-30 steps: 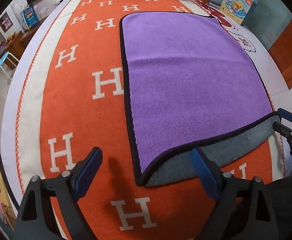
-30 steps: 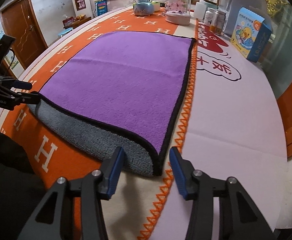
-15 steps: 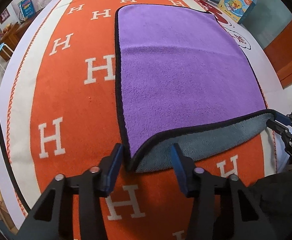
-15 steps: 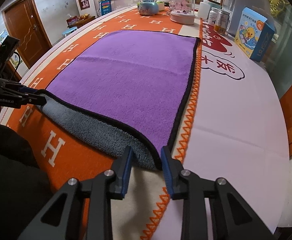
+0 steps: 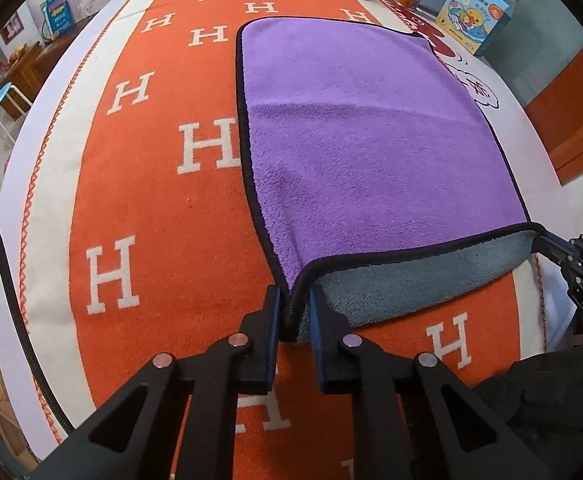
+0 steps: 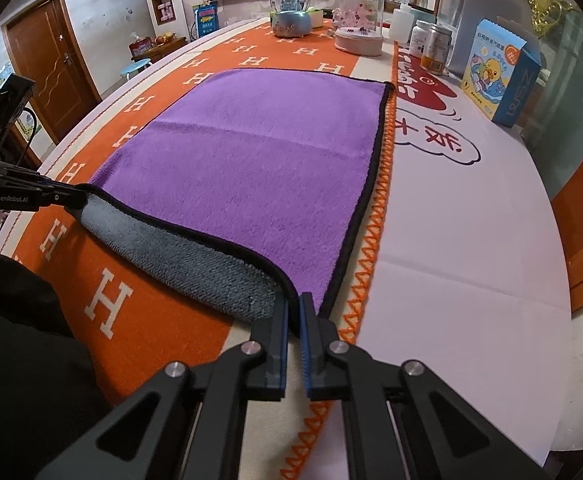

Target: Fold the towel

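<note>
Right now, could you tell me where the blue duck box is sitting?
In the right wrist view the blue duck box stands upright at far right, beyond the purple towel, beside the jars.

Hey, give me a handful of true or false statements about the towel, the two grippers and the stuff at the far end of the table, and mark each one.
1. The left gripper is shut on the near left corner of the towel. True.
2. The right gripper hangs open above the towel. False: it is shut on the near right corner.
3. The towel's underside is gray. True: gray shows under the lifted near edge.
4. The towel is already folded in half. False: it lies spread out, only the near edge raised.
5. The duck box stands on the towel. False: it stands apart, on the white part of the table cover.
</note>
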The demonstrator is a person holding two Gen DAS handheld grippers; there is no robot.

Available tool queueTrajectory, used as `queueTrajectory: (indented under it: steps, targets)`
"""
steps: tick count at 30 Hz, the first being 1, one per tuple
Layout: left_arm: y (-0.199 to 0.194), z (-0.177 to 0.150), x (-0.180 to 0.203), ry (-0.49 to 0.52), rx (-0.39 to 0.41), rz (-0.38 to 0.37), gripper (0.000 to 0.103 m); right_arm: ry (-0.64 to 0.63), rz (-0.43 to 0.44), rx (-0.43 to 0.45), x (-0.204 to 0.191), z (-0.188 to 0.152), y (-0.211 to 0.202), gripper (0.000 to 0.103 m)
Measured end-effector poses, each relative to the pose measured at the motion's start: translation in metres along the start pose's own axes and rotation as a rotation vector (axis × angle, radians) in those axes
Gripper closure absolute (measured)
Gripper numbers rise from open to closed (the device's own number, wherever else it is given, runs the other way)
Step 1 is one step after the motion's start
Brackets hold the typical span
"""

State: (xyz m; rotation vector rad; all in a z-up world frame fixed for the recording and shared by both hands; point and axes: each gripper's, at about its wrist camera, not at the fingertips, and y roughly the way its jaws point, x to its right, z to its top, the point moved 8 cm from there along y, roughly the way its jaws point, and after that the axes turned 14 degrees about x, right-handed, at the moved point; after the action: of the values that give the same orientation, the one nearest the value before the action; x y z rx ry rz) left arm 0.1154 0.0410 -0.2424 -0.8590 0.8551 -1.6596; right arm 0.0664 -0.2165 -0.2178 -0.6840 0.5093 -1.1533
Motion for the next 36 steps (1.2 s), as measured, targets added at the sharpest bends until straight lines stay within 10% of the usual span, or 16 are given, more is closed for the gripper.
queueTrajectory:
  steps: [18,36]
  targets:
    - [-0.034,0.03,-0.014,-0.056,0.026,-0.025,0.091,0.002,-0.004,0.08,0.007,0.039,-0.02,0.098]
    - [-0.056,0.16,-0.017,-0.035,0.163,-0.01,0.091,-0.018,-0.057,0.207,0.042,0.133,-0.011,0.098]
